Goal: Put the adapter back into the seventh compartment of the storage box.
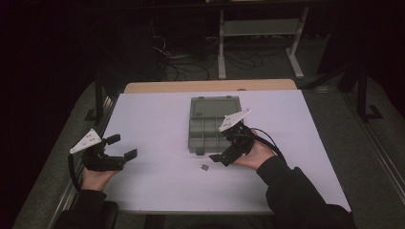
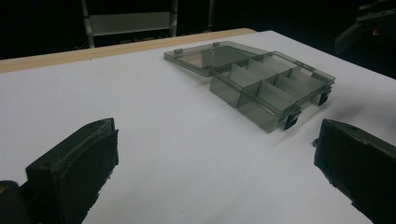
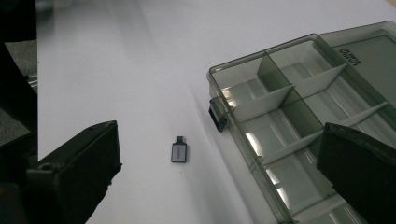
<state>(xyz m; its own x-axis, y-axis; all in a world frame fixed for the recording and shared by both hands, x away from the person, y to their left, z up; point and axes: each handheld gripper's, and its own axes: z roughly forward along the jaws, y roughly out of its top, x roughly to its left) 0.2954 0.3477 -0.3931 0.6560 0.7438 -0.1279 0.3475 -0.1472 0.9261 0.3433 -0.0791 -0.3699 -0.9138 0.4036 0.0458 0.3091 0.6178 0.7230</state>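
A grey see-through compartment box (image 1: pixel 207 136) lies open on the white table, its lid (image 1: pixel 215 108) folded flat behind it; its compartments look empty. The same box (image 2: pixel 275 88) appears in the left gripper view and the box (image 3: pixel 299 126) in the right gripper view. A small dark adapter (image 1: pixel 205 167) rests on the table just in front of the box, seen close as the adapter (image 3: pixel 179 150). My right gripper (image 1: pixel 224 151) hovers open by the box's front right corner, above and right of the adapter. My left gripper (image 1: pixel 122 147) stands open near the table's left edge, holding nothing.
The white sheet (image 1: pixel 157 186) covers the table, with a wooden strip (image 1: pixel 210 86) along its far edge. Beyond are a dark floor with cables (image 1: pixel 191 64) and a pale metal stand (image 1: pixel 260 28).
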